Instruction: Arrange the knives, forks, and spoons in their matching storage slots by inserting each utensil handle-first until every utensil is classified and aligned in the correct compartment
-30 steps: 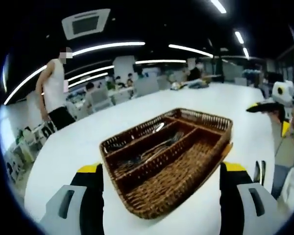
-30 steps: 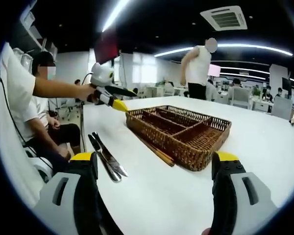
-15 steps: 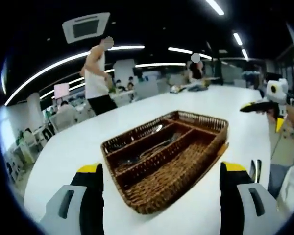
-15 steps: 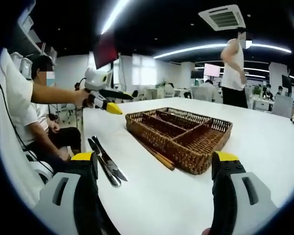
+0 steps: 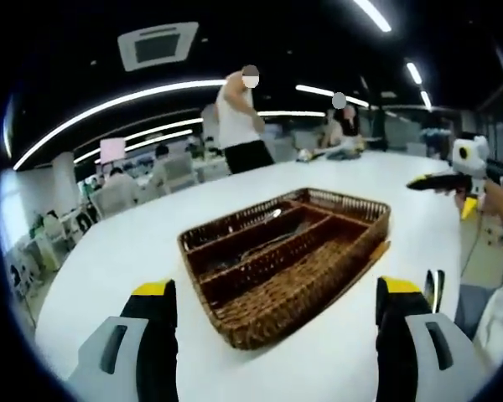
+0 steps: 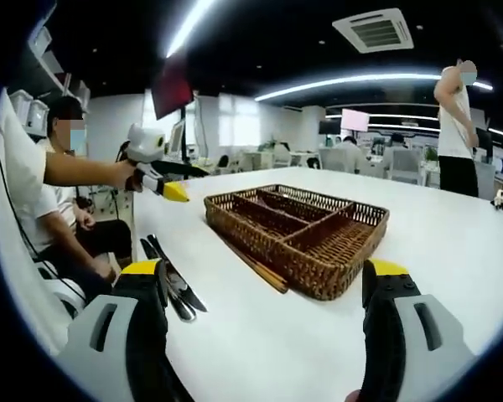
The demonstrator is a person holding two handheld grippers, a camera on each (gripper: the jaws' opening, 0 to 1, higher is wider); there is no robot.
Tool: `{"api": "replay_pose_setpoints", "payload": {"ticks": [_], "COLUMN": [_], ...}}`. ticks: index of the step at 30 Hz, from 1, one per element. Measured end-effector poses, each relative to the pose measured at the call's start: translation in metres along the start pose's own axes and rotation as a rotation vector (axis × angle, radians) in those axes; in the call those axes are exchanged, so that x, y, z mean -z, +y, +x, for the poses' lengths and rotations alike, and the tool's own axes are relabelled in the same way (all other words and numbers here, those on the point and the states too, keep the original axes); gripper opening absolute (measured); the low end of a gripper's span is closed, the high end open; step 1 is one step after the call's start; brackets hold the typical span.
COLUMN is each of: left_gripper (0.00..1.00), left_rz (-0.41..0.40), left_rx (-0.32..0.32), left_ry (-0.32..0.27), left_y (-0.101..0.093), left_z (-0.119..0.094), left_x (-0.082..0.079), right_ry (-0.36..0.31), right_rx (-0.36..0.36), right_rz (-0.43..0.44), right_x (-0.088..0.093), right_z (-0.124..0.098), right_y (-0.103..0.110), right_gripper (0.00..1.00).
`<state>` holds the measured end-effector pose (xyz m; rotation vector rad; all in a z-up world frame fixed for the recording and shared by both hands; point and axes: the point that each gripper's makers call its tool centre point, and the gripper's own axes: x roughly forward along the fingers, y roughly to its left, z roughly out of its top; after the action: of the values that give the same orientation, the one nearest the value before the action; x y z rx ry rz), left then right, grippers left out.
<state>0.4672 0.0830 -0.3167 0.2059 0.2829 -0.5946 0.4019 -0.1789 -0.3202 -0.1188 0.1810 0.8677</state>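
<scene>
A brown wicker tray (image 5: 318,251) with several long compartments sits on a white table (image 5: 117,251), and in the left gripper view it lies straight ahead of the left gripper (image 5: 277,331), framed between its two yellow-tipped jaws, which stand wide apart with nothing between them. Some metal utensils (image 5: 260,243) lie in the tray's middle compartments, though they are too blurred to sort into kinds. A wooden stick-like piece (image 5: 379,251) lies on the table against the tray's right side, and dark-handled knives (image 5: 436,289) rest on the table just beyond the right jaw. The right gripper (image 5: 440,180) comes in at the far right of that view, held above the table edge and well apart from the tray — whether its jaws are open cannot be judged from there. In the right gripper view its own jaws (image 6: 264,314) are spread wide and hold nothing, with the tray (image 6: 298,226) ahead and between them, the knives (image 6: 172,285) by the left jaw, and the left gripper (image 6: 163,180) held in a person's hand above the table beyond the tray's left end. A standing person (image 5: 239,121) is beyond the table.
</scene>
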Motion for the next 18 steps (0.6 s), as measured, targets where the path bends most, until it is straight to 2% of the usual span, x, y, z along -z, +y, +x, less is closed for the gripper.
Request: {"api": "replay_pose_setpoints", "payload": {"ticks": [8,18], "left_gripper": [1.0,1.0], "left_rz": [-0.015,-0.041], "left_rx": [-0.018,-0.01], "left_ry": [-0.007,-0.014], "left_y": [0.0031,0.003], "left_z": [-0.0065,-0.0077], "left_x": [0.0037,0.0044], "right_ry": [0.006,0.013], "right_rx": [-0.011,-0.019], "right_rz": [-0.004,-0.002], "right_x": [0.0007,0.003], "right_z": [0.0053,0.0071], "right_y": [0.0043,0.0038], "right_gripper": [1.0,1.0]}}
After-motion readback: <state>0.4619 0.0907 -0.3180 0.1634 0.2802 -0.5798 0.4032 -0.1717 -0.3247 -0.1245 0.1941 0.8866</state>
